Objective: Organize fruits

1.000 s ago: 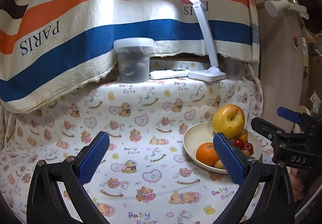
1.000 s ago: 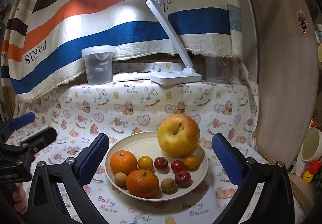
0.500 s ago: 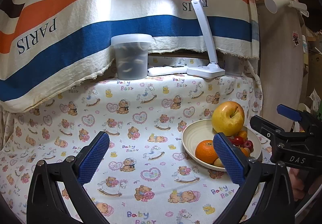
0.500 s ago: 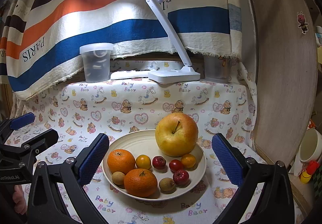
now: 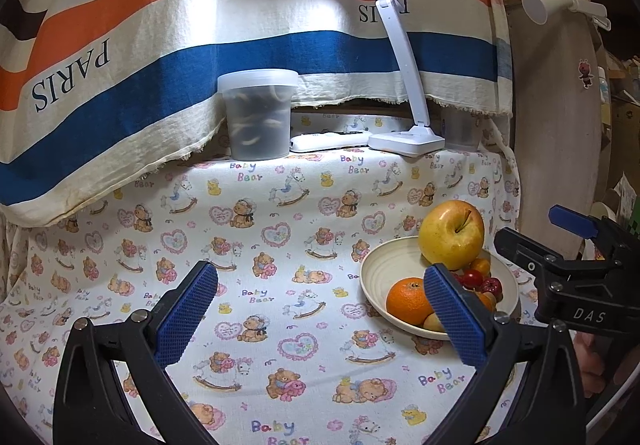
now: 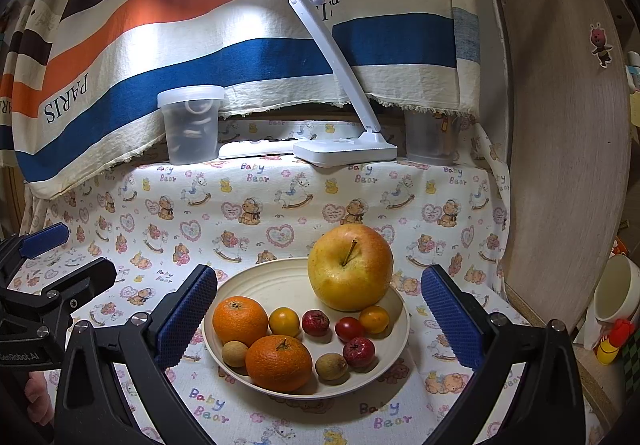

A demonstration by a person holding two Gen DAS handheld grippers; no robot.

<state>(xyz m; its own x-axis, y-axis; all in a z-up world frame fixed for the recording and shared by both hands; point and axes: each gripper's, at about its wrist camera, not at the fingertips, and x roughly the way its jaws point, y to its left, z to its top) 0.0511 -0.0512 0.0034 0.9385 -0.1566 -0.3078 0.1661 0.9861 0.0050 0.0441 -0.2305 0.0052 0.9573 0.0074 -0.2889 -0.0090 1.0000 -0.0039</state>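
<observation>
1. Left gripper: jaws wide apart, empty, over bare cloth, left of the plate.
2. Right gripper: jaws wide apart, empty, flanking the plate without touching it.
3. Plate sits on the cloth, front right of the table.
4. On the plate: apple at back right, two oranges front left, small red, yellow and brown fruits between them.
5. Lamp and lidded tub stand at the back.
</observation>
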